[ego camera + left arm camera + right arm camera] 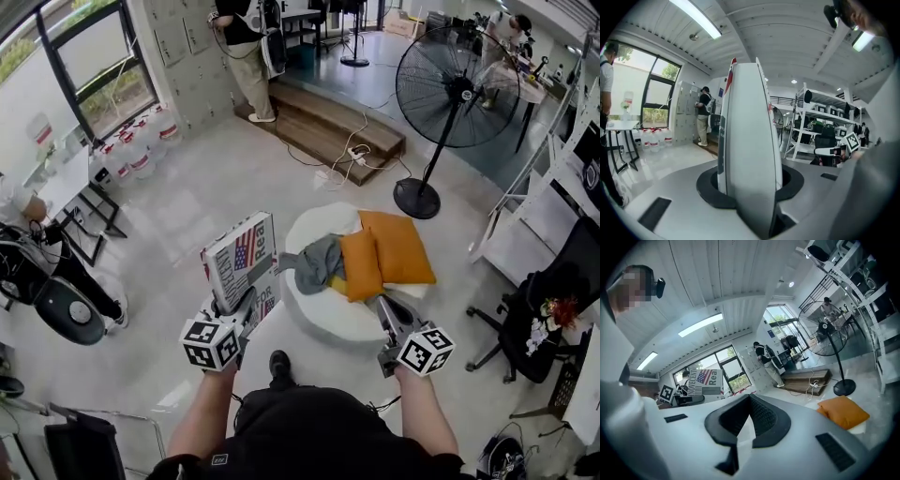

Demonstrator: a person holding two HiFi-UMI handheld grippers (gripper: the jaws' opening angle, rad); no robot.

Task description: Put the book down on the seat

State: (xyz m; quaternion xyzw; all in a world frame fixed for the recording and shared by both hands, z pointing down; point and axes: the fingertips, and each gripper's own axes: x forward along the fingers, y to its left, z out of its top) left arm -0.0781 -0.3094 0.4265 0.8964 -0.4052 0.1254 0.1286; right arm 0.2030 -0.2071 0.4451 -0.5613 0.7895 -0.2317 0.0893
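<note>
Left of the seat [323,321], just off its edge, we hold the book [239,258] upright.
Our left gripper [246,306] grasps its bottom edge; our right gripper [386,313] hovers clenched, empty, at the seat's near edge.

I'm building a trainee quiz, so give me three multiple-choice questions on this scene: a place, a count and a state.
1. Where is the white flag-printed book relative to the round white seat? A) flat on it B) held upright to its left C) beneath it
2. How many orange cushions lie on the seat? A) one B) two C) four
3. The left gripper's jaws are: A) open, empty B) shut on the book C) shut on a cushion
Answers: 1 B, it stands clamped beside the seat; 2 B, two lie together; 3 B, the left gripper view shows the book between the jaws.
</note>
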